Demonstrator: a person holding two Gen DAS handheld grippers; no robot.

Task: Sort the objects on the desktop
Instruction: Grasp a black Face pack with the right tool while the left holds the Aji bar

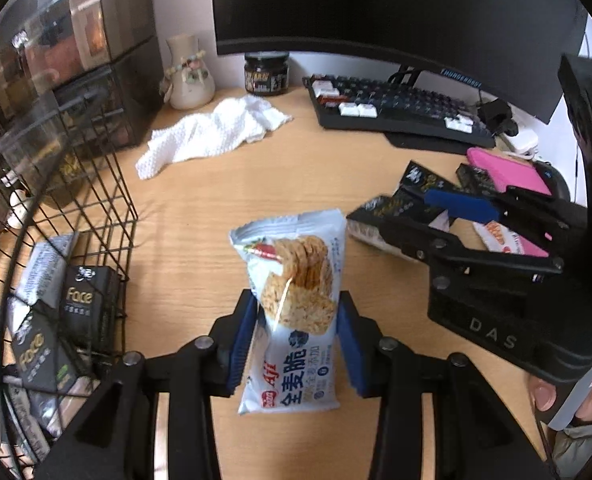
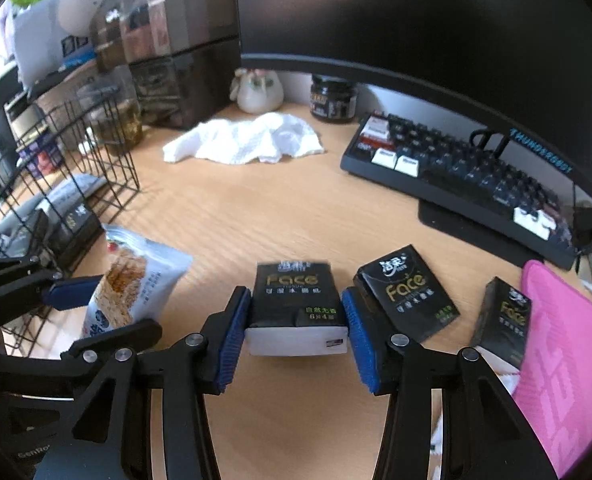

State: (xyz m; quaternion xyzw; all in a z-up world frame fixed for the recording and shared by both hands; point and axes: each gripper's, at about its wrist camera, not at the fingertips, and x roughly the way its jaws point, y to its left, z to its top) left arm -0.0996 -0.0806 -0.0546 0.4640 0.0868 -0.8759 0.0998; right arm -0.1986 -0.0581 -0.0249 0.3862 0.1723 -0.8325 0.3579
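blue pads of the left hand-held gripper (image 1: 296, 340) clamp a pale cracker packet (image 1: 296, 304) above the wooden tabletop (image 1: 216, 192), beside the wire basket (image 1: 96, 184). the right hand-held gripper (image 2: 296, 332) grips a black tissue pack (image 2: 296, 300) on the tabletop.

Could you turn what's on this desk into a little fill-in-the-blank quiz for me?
1. The left tongs grip a pale blue ____ packet.
2. The right tongs grip a black ____ pack marked "Face".
3. More black packs already sit inside the wire ____.
4. A crumpled white ____ lies in front of the vase.

Missing words: cracker; tissue; basket; cloth
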